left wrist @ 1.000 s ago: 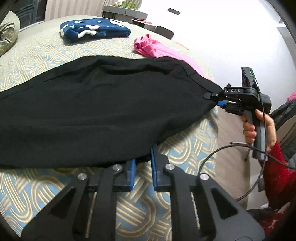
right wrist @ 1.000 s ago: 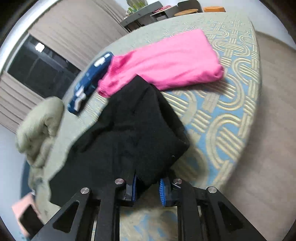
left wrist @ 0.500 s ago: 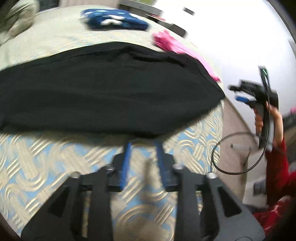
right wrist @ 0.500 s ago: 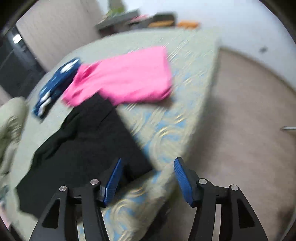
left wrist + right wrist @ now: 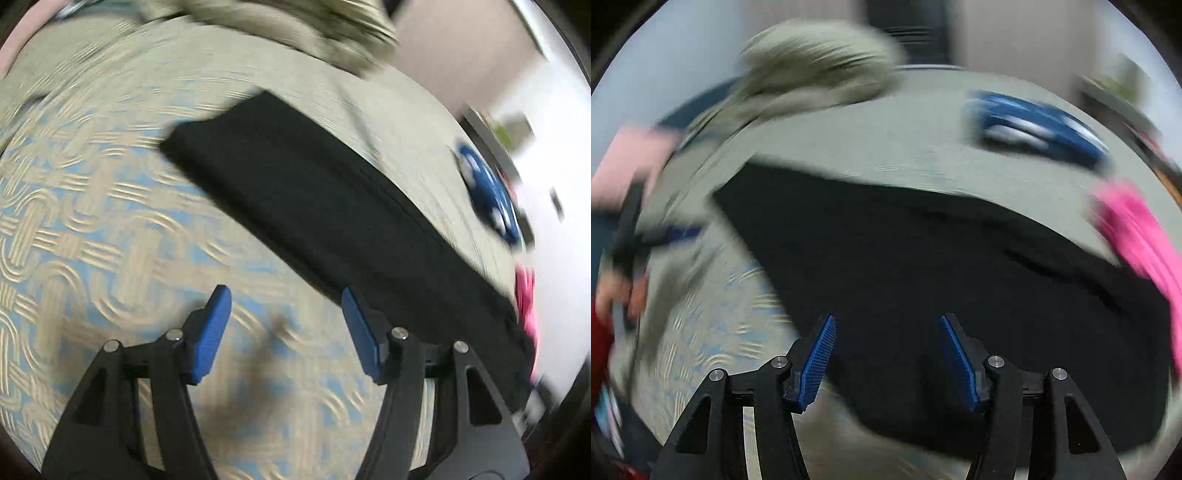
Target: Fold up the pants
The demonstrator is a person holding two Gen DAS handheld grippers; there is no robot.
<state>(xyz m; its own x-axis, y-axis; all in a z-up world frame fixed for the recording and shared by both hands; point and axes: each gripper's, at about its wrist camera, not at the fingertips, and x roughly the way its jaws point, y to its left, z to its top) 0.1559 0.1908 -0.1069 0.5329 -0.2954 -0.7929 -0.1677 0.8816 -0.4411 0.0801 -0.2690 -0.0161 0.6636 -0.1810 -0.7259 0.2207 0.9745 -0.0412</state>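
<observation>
Pants (image 5: pixel 332 221): black, flat on the bed, a long band from upper centre to lower right of the left wrist view; fill the middle of the right wrist view (image 5: pixel 942 258).
Bed cover (image 5: pixel 92 240): blue and beige pattern, under everything.
Pillow (image 5: pixel 812 70): greenish, top of frame, blurred.
Pink garment (image 5: pixel 1137 236): right edge, beside the pants.
Blue garment (image 5: pixel 1034 125): upper right.
Left gripper (image 5: pixel 286 325): jaws opening, nothing between them, above bare cover.
Right gripper (image 5: pixel 884 354): spread apart, empty, above the pants.
</observation>
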